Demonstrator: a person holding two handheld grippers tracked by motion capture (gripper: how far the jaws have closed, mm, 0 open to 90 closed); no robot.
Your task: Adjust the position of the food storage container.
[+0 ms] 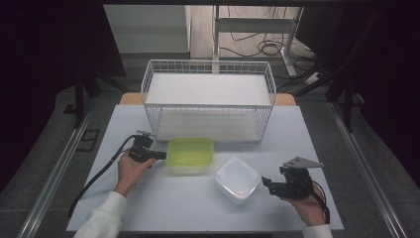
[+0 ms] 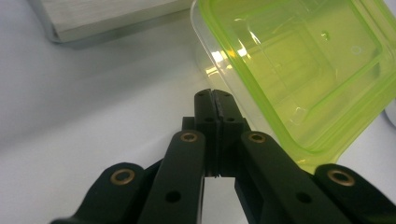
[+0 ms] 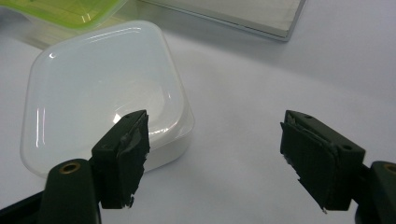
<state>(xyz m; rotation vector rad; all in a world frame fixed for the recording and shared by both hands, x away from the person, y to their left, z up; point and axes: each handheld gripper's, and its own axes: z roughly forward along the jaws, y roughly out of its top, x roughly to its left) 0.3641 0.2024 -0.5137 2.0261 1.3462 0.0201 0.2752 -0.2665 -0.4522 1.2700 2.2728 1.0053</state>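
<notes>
Nearest the person, at about four o'clock on the surface (image 1: 163, 208), the right tool (image 1: 268, 183) rests in the right hand (image 1: 308, 207) with its jaws spread wide and nothing between them, pointing at the white lidded container (image 1: 237, 179) just beside it. At about nine o'clock the left tool (image 1: 159, 155), carried by the left hand (image 1: 130, 171), has its jaws pressed fully together, gripping nothing, the tips just beside the green-lidded clear container (image 1: 190, 154); whether they touch it cannot be told. Farther off, at twelve o'clock, stands a white wire basket (image 1: 208, 67).
</notes>
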